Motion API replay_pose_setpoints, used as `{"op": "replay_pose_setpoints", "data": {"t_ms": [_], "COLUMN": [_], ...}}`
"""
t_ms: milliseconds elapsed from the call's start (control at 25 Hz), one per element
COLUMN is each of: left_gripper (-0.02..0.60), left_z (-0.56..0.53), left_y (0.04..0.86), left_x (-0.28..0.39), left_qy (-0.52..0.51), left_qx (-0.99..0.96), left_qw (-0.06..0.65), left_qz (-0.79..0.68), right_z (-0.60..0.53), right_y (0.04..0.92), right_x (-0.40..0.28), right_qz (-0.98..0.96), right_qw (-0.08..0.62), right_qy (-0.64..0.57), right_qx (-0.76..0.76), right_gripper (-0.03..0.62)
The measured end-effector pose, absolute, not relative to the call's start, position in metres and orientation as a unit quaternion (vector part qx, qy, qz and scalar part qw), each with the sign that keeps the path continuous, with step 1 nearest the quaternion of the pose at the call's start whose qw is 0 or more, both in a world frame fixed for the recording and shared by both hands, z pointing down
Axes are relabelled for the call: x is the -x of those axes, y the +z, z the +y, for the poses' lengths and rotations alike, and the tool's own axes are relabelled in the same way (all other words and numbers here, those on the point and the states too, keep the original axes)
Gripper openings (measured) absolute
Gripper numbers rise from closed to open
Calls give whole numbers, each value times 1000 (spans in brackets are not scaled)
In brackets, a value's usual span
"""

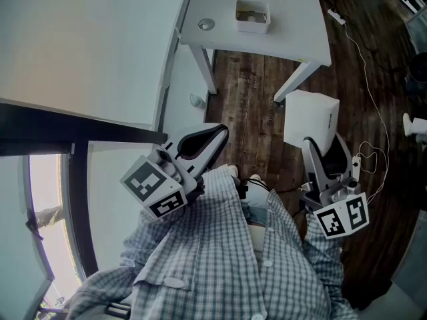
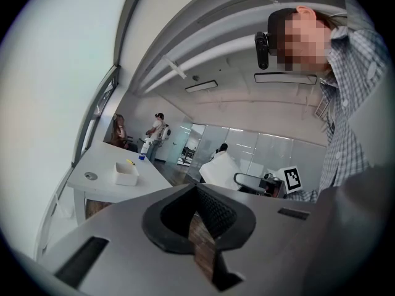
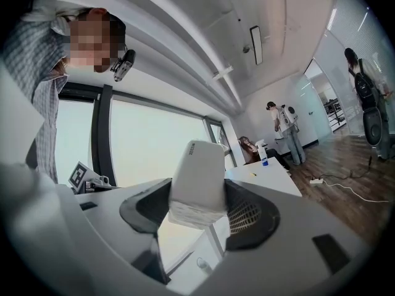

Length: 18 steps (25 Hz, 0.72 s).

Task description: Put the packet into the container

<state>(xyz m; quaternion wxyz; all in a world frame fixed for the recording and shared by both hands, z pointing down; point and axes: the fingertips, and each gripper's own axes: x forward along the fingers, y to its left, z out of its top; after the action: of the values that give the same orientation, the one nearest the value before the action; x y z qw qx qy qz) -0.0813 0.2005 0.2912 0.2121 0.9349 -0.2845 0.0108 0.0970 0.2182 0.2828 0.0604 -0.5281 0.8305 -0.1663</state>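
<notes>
My right fingers (image 3: 253, 217) are clamped on the packet (image 1: 310, 117), which is well apart from the container (image 1: 252, 15) on the bench (image 1: 293, 29), nearer to me and right of it, while my left fingers (image 2: 216, 211) are almost together and empty.

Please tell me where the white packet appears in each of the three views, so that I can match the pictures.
Head view: the white packet is right of centre, held by the right gripper.
Left gripper view: a small white shape near the centre, beyond the jaws.
Right gripper view: at the centre, clamped between the jaws.
Shared landmark: the white table.
</notes>
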Motion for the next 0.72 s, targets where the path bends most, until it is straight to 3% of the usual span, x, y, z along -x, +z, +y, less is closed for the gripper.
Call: {"op": "replay_pose_setpoints", "data": {"t_ms": [720], "left_gripper": [8], "left_z": [196], "left_y": [291], "left_x": [108], "left_qy": [11], "left_qx": [-940], "left_qw": [206], "left_qz": [-272], "right_z": [223], "right_y": [288], "right_x": [-78], "right_qz": [818], "right_qw": [54], "right_qy": [-167], "right_qx": [547], "right_gripper": [259]}}
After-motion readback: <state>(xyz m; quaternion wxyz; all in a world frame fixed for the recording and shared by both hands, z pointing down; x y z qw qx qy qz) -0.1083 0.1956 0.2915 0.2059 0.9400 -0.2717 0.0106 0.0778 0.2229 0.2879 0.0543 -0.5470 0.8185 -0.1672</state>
